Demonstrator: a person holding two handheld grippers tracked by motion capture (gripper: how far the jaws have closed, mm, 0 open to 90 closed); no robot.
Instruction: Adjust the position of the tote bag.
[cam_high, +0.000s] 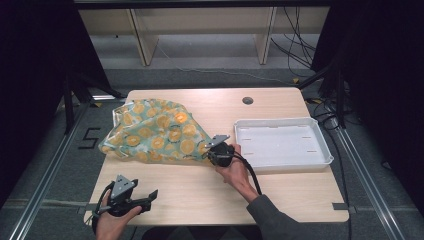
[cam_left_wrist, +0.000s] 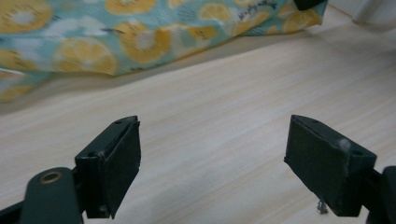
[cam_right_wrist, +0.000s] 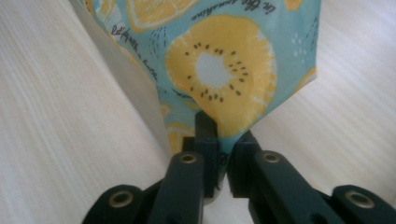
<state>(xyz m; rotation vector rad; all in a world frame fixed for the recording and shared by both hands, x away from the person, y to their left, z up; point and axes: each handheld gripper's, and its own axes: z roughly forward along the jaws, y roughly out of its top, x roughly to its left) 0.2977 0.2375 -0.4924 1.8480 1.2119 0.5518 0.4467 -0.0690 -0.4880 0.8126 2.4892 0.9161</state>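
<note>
High view: cloth (cam_high: 157, 132) lies bunched on the bench's (cam_high: 200, 190) left half, its near-right corner pinched in the right gripper (cam_high: 214, 151), jaws pressed together on the fabric edge. Left gripper (cam_high: 150, 196) hangs apart at the near-left, jaws spread on nothing. White tray (cam_high: 325, 155) sits just right of the pinch. Risk, as judged: the hold is thin; a hard pull could slip the corner free or sweep cloth into the tray.

The cloth (cam_high: 157, 131) lies on the table (cam_high: 200, 195), left of the tray (cam_high: 282, 142).
</note>
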